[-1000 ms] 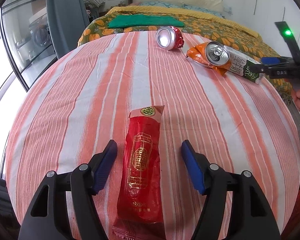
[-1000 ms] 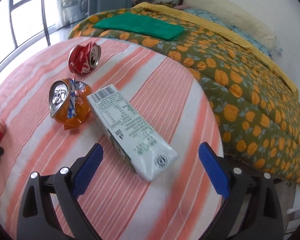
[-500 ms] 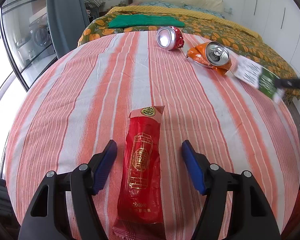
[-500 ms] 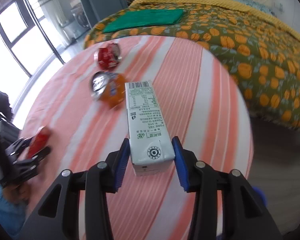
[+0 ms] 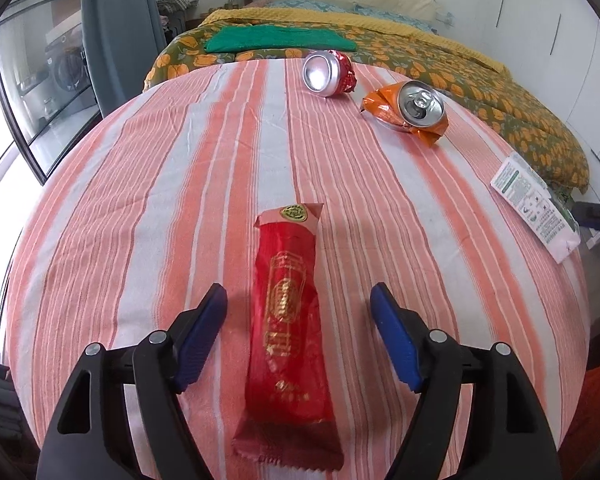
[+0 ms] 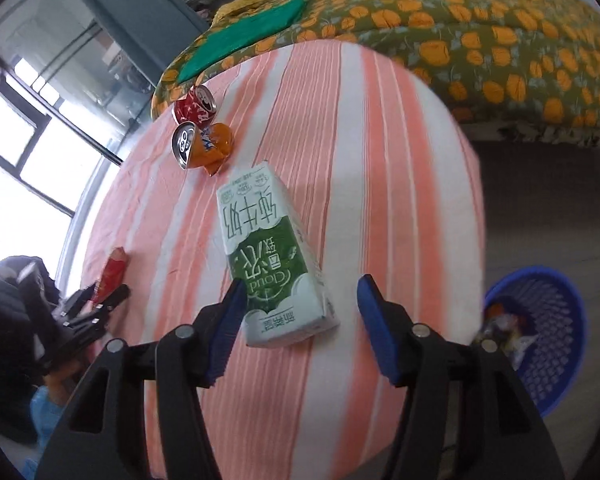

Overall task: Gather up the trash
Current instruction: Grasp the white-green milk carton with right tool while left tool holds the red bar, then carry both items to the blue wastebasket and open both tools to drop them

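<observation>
A red snack wrapper point(image 5: 288, 248) lies on the striped round table point(image 5: 140, 200), lengthwise between the blue pads of my left gripper point(image 5: 298, 312). Those jaws are opening and neither pad touches the wrapper. A green and white milk carton point(image 6: 260, 240) sits tilted between the fingers of my right gripper point(image 6: 302, 284) over the table's near edge. Its jaws are opening: the left pad is at the carton's side, the right pad stands clear. The left wrist view shows the carton point(image 5: 534, 204) at the table's right rim. A crushed red can point(image 5: 326, 72) and a crushed orange can point(image 5: 414, 110) lie at the far side.
A blue mesh basket point(image 6: 540, 336) with some litter in it stands on the floor just right of the table. A bed with an orange-flowered cover point(image 5: 420, 52) runs behind the table. Glass doors and a window are on the left.
My right gripper shut on the milk carton, carried it away from the cans to the table's edge while rolling, and its jaws have now parted. My left gripper's jaws widened a little over the wrapper.
</observation>
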A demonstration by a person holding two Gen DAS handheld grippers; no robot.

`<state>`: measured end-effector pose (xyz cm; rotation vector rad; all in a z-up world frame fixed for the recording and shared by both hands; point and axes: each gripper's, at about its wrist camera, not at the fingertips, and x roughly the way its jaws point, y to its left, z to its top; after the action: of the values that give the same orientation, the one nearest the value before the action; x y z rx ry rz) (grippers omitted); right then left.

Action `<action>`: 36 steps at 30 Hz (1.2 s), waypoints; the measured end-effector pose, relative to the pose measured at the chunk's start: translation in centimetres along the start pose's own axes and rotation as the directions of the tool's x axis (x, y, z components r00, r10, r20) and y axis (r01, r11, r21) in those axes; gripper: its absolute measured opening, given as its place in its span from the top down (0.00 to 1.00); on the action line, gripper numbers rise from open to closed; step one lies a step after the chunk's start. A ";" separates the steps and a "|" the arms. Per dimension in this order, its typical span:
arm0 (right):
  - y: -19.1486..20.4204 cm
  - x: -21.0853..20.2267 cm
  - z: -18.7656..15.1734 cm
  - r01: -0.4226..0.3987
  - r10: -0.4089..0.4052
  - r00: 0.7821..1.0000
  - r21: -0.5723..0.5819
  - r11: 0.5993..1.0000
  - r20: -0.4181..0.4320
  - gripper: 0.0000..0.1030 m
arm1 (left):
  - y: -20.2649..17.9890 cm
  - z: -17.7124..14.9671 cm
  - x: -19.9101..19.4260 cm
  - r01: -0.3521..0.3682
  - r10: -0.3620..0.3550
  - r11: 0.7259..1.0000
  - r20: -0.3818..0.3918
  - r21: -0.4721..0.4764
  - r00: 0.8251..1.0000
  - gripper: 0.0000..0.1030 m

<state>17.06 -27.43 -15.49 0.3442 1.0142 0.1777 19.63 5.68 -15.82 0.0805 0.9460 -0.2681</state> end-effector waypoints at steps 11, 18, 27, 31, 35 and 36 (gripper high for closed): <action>5.2 3.7 1.2 0.226 -0.245 0.969 -0.344 0.911 -0.013 0.30 | 0.9 1.8 -0.1 -0.006 0.004 1.000 -0.049 -0.022 0.999 0.26; 6.2 2.3 0.1 0.237 -0.245 0.969 -0.365 0.900 0.025 0.53 | 0.7 2.1 -0.2 0.007 -0.009 1.000 -0.074 -0.026 0.997 0.77; 7.3 -1.8 -1.8 0.166 -0.144 0.986 -0.362 0.917 0.087 0.53 | -3.3 1.9 -3.6 0.055 -0.055 0.998 0.004 0.010 0.998 0.91; 6.2 -3.5 -2.9 0.147 -0.117 0.987 -0.338 0.929 0.108 0.53 | -6.9 2.2 -4.8 0.114 -0.115 0.993 0.023 0.043 0.993 0.92; 4.1 -5.1 -3.7 0.181 -0.142 0.979 -0.313 0.932 0.143 0.53 | -11.5 2.7 -5.3 0.172 -0.176 0.981 0.032 0.092 0.984 0.92; 3.1 -5.8 -4.0 0.214 -0.170 0.972 -0.308 0.927 0.165 0.53 | -12.9 2.8 -5.3 0.189 -0.193 0.976 0.032 0.108 0.981 0.93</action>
<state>10.66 -25.51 -11.73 -0.0450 0.8601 0.1384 15.53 -6.29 -9.20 0.0797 0.8982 -0.4958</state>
